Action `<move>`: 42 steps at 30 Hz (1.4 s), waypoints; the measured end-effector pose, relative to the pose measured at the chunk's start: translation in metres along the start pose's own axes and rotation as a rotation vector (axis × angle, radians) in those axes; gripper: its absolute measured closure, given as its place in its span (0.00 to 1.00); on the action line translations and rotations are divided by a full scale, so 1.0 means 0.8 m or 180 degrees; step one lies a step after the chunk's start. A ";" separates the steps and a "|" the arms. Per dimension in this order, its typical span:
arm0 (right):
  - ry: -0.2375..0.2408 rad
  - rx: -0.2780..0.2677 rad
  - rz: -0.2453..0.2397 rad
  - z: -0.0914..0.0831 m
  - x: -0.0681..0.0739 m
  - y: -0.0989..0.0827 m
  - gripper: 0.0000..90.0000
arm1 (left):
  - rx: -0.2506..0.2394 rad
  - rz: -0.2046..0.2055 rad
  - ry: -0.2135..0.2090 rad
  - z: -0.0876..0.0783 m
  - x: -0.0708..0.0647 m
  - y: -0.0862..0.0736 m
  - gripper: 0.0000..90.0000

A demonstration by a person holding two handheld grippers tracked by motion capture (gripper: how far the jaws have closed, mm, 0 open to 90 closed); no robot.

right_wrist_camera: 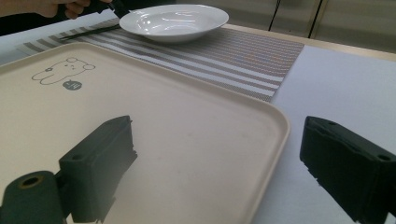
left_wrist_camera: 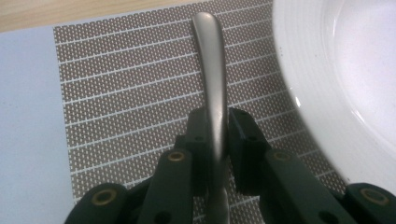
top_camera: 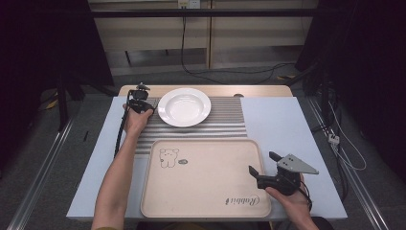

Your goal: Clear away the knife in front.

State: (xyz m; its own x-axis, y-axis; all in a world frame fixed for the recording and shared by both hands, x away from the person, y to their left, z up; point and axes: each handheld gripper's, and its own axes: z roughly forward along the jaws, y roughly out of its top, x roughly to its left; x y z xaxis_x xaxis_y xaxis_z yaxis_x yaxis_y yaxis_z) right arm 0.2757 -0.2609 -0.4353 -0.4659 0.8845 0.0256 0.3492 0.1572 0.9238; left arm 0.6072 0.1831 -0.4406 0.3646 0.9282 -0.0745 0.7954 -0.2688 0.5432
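High view: striped placemat [top_camera: 220,122] on a pale-blue table [top_camera: 282,124], dark room.

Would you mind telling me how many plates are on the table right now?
1. The white plate sits on the striped placemat at the far side of the table, beyond the beige tray and just right of the left gripper. Nothing suggests another is hidden.

My left claw [left_wrist_camera: 217,140], clamped on a metal handle [left_wrist_camera: 210,70], sits tight against the plate [top_camera: 184,107] rim at the table's [top_camera: 297,124] far-left; no passage between them. The tray [top_camera: 206,177] is bare across the near middle. My right claw [right_wrist_camera: 219,163], jaws apart, straddles the tray's right rim. The table's far-right lies open.
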 end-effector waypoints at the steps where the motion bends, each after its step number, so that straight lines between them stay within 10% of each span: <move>1: 0.0003 -0.0001 0.0003 0.000 0.000 0.000 0.11 | 0.0011 0.0002 0.0011 0.000 -0.001 0.001 0.88; 42: 0.0021 0.0017 0.0002 0.001 0.000 0.000 0.11 | 0.0227 0.0204 0.0083 -0.015 -0.008 0.007 0.89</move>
State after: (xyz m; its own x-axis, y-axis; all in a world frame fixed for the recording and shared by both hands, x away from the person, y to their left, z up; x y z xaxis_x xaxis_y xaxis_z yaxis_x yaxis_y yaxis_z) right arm 0.2764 -0.2602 -0.4358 -0.4710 0.8817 0.0285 0.3537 0.1591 0.9217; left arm 0.6033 0.1785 -0.4268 0.4040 0.9146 -0.0193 0.8036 -0.3448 0.4851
